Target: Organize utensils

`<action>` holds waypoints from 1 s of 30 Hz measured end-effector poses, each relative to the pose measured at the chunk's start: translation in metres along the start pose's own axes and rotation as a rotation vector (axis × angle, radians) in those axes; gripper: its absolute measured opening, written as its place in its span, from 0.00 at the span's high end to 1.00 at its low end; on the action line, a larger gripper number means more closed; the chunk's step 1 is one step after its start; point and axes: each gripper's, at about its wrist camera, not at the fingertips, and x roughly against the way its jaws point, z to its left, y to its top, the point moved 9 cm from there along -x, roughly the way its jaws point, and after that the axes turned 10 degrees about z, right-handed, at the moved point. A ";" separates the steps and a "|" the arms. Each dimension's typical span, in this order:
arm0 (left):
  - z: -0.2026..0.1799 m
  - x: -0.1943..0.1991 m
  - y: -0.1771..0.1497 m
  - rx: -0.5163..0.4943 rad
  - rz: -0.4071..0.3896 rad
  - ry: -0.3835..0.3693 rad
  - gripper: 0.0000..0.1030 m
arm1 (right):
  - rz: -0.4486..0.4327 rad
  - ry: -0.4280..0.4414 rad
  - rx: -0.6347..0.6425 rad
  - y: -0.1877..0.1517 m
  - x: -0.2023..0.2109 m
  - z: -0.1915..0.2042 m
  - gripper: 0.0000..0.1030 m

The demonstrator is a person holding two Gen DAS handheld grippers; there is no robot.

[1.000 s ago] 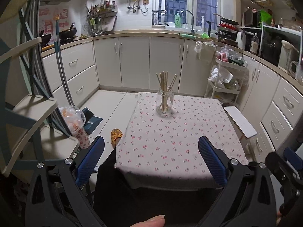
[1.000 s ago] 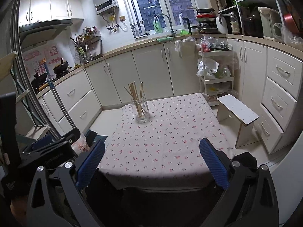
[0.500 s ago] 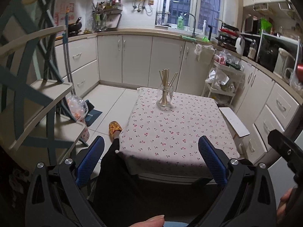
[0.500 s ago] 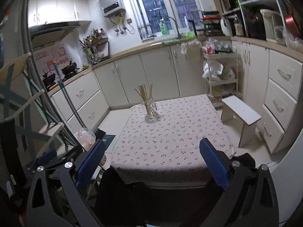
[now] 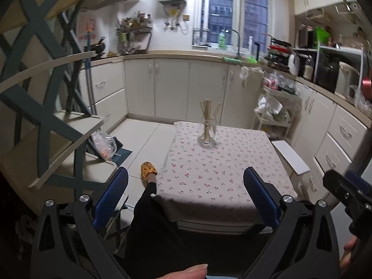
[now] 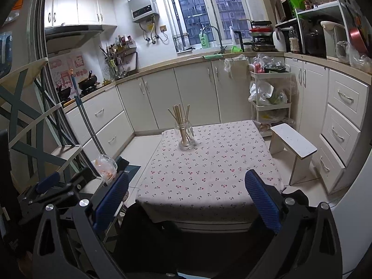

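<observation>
Hardly any writing is coming through to me from either wrist camera.

I am making out white lettering on the green bottle (image 6: 204, 40) by the window, beside the tap, but the characters are staying too small for me to read with any certainty. I am also seeing large printed characters on the pink and red posters (image 6: 69, 69) on the wall behind the stove, and they are blurring too much for me to name. A yellow sticker is hanging under the water heater (image 6: 142, 2), and its print is not resolving. In the left wrist view the same posters (image 5: 86, 26) are showing only as pale smears.
</observation>
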 end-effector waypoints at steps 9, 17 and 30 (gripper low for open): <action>0.003 -0.001 0.000 0.009 0.021 0.005 0.07 | -0.001 0.005 0.030 -0.001 0.006 0.006 0.07; 0.005 -0.001 0.000 0.012 0.023 0.009 0.07 | -0.002 0.004 0.035 0.001 0.007 0.009 0.07; 0.003 0.000 0.000 0.013 0.022 0.009 0.07 | -0.005 0.008 0.043 0.000 0.008 0.012 0.07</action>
